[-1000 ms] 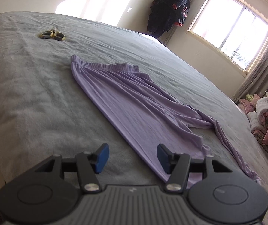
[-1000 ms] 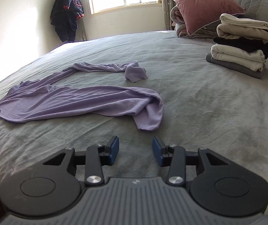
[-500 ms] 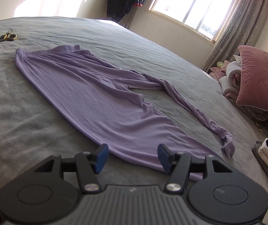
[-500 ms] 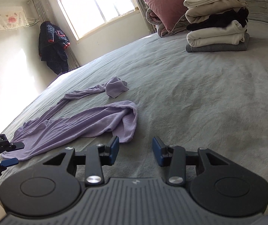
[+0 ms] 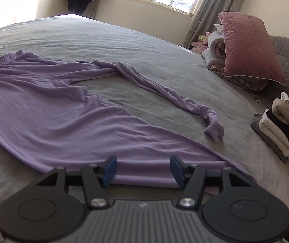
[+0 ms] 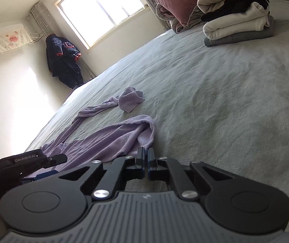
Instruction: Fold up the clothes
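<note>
Four or so garments already folded, stacked (image 6: 239, 18) at far right of bed (image 6: 215, 105). Purple pants (image 5: 67, 121) lie spread, unfolded, legs splayed apart; we judge this one barely begun.

Our left gripper (image 5: 143, 169): fingers released, straddling near leg edge, no pinch yet.

Our right gripper (image 6: 145, 159): fingers clenched; cloth just beside tips, grasp unclear.

Left to do: bring legs together, fold, stack.

Purple trousers (image 5: 67, 109) lie spread across the grey bed (image 5: 164, 56). The left tongs (image 5: 143, 169) hover open over their near edge.
</note>
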The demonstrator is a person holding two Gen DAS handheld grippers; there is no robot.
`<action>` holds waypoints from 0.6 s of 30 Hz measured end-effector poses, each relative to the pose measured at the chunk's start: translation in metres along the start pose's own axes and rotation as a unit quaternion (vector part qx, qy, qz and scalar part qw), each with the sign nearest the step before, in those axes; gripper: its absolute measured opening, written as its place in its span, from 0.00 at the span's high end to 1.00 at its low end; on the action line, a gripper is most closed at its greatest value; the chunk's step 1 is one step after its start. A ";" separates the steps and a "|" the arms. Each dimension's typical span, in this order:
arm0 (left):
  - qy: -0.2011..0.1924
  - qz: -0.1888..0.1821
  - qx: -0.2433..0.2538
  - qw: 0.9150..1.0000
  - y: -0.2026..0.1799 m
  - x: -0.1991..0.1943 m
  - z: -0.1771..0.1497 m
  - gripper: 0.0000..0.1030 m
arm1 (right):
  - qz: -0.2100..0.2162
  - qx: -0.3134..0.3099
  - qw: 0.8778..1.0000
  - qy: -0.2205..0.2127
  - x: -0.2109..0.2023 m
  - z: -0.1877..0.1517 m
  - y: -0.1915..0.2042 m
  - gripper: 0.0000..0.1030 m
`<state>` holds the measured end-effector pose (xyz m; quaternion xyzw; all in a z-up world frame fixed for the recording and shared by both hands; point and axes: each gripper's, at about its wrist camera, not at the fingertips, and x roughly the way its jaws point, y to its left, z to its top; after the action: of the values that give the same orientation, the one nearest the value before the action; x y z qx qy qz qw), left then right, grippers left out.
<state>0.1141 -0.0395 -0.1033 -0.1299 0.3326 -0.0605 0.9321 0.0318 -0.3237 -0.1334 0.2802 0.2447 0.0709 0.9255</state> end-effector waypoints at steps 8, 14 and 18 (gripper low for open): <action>0.012 -0.021 0.032 0.999 -0.015 0.023 0.018 0.43 | -0.040 -0.076 0.996 -0.015 0.006 0.063 0.001 0.97; 0.021 -0.021 0.031 0.999 -0.012 0.027 0.020 0.43 | -0.087 -0.124 0.988 0.014 0.045 0.086 -0.003 0.97; 0.024 -0.015 0.033 0.999 -0.001 0.022 0.019 0.43 | -0.112 -0.134 0.984 0.042 0.074 0.084 -0.008 0.97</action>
<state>0.1430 -0.0412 -0.1016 -0.1023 0.3507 -0.0890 0.9266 0.1377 -0.3513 -0.1078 0.1210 0.3012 0.0108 0.9458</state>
